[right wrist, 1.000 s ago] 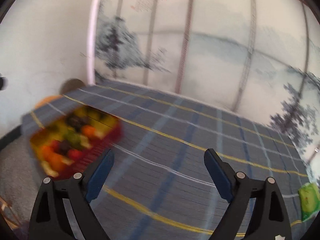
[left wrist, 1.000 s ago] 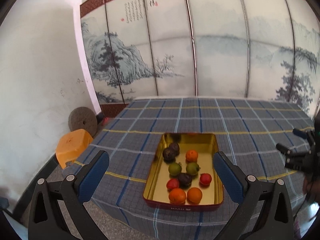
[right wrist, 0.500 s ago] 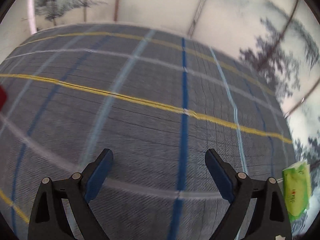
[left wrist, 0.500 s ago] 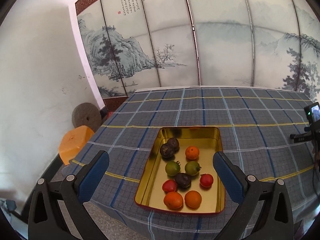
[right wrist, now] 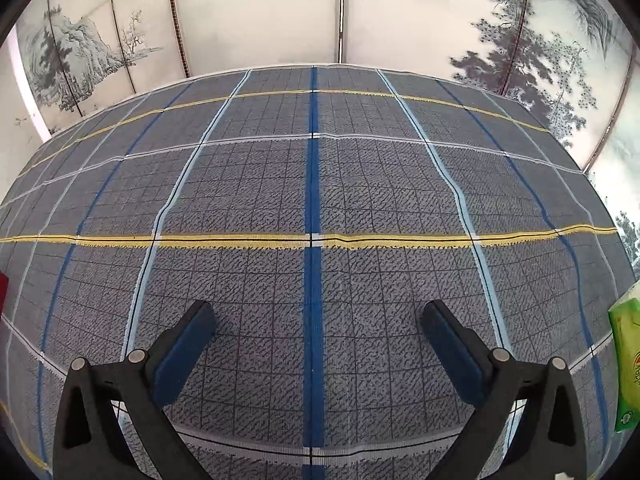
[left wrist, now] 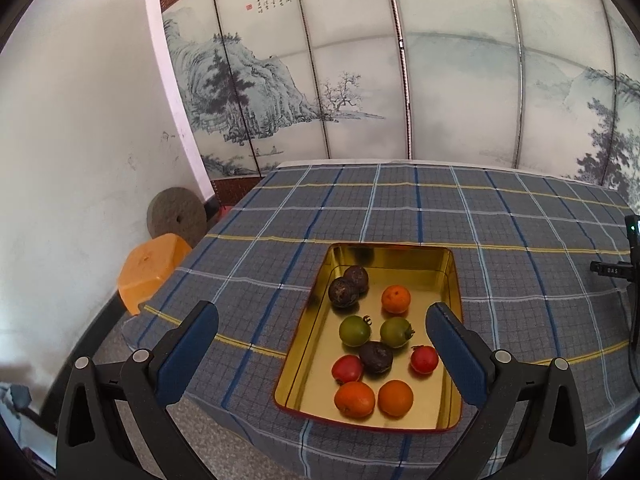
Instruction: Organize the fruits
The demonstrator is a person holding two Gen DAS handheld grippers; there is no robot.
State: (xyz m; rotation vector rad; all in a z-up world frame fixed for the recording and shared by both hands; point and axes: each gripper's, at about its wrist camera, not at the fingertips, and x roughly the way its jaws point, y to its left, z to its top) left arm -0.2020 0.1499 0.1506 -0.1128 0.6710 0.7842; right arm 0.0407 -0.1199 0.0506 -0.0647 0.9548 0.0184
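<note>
A gold tin tray [left wrist: 450,280] with a red outside lies near the front edge of the plaid tablecloth [left wrist: 400,216]. In it are several fruits: dark passion fruits [left wrist: 343,293], oranges [left wrist: 396,299], two green fruits [left wrist: 354,330] and two red ones [left wrist: 347,368]. My left gripper [left wrist: 322,316] hangs open above the tray's near half, holding nothing. My right gripper [right wrist: 318,314] points down at bare cloth [right wrist: 312,184], its jaws opening with nothing between them. A sliver of the tray's red side [right wrist: 3,286] shows at the left edge of the right wrist view.
A green packet [right wrist: 628,364] lies at the table's right edge. An orange stool [left wrist: 150,268] and a round grey stone disc [left wrist: 176,218] stand on the floor left of the table. A painted folding screen [left wrist: 400,60] backs the table. The other gripper's black body [left wrist: 628,256] shows far right.
The right wrist view swung right from the fruit tray to bare cloth and dropped closer to it. The left wrist view moved in a little toward the tray.
</note>
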